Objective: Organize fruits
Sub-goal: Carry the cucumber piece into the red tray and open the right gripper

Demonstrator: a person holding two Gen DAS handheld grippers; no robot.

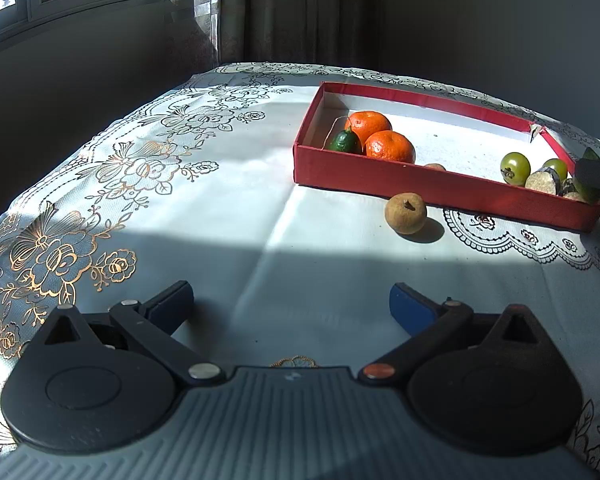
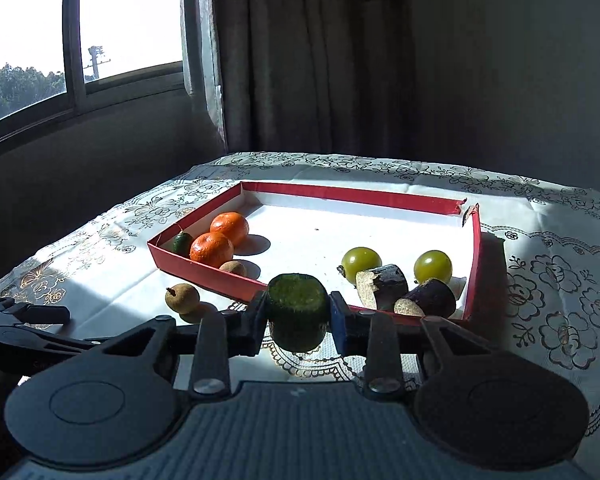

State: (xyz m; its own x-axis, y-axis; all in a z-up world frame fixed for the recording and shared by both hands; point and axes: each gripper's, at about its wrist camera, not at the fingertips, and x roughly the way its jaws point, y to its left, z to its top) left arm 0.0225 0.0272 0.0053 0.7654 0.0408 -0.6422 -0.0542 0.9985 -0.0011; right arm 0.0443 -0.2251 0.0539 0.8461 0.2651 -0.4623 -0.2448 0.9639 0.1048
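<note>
My right gripper (image 2: 297, 320) is shut on a green cut cylinder of fruit (image 2: 298, 306), held just above the cloth in front of the red box (image 2: 204, 274). The box holds two oranges (image 2: 212, 247), a small dark green fruit (image 2: 183, 242), a brown longan (image 2: 233, 269), two green round fruits (image 2: 361, 262) and two dark sugarcane pieces (image 2: 382, 286). A loose longan (image 1: 406, 213) lies on the cloth outside the box's near wall (image 1: 380, 178). My left gripper (image 1: 291, 305) stands open and empty over the cloth, well short of that longan.
A floral white tablecloth (image 1: 140, 168) covers the table; its far edge meets dark curtains (image 2: 312, 60) and a window (image 2: 120, 20) at the left. In the right wrist view, the left gripper (image 2: 24, 314) shows at the left edge. In the left wrist view, the right gripper's tip (image 1: 596, 176) shows at the right edge.
</note>
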